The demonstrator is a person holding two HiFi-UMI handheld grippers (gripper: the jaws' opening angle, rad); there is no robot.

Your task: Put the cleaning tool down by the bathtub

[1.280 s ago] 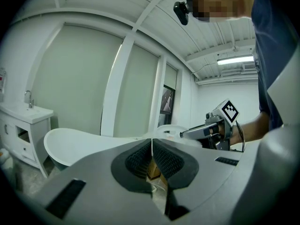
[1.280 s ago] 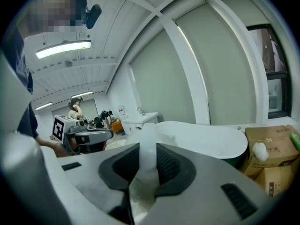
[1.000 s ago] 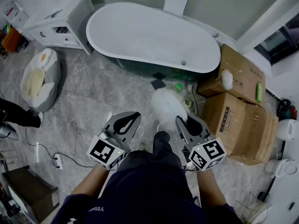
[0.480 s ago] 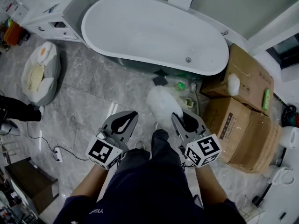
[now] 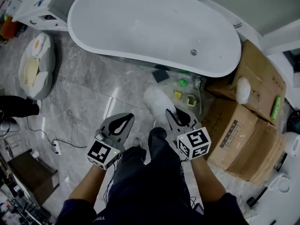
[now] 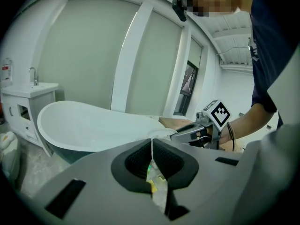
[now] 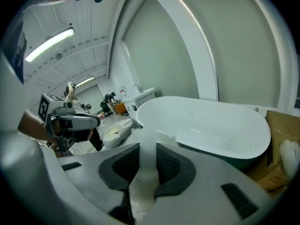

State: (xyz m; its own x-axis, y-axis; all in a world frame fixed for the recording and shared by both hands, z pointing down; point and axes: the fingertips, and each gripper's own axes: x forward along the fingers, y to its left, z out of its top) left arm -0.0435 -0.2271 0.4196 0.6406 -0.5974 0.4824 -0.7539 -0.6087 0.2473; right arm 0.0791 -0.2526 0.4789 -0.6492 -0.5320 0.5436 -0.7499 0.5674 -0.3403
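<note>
The cleaning tool has a fluffy white head [image 5: 157, 100] and a white handle [image 7: 146, 161]. My right gripper [image 5: 172, 115] is shut on that handle, and the head hangs over the floor just in front of the white bathtub [image 5: 140, 22]. In the right gripper view the handle runs up between the dark pads toward the bathtub [image 7: 206, 125]. My left gripper [image 5: 123, 121] is shut with nothing in it; in its own view the left gripper [image 6: 151, 146] shows only a thin slit between the pads. It sits to the left of the tool, beside the person's knee.
Small green and yellow items [image 5: 183, 90] and a black square [image 5: 160, 75] lie on the floor by the tub. Cardboard boxes [image 5: 243, 111] stand at the right. A white vanity [image 5: 37, 8], a cushion [image 5: 35, 64] and a cable with power strip [image 5: 54, 146] are at the left.
Both grippers have come forward and down toward the bathtub, which now fills more of the head view. The right gripper still holds the tool, and the left stays shut.
</note>
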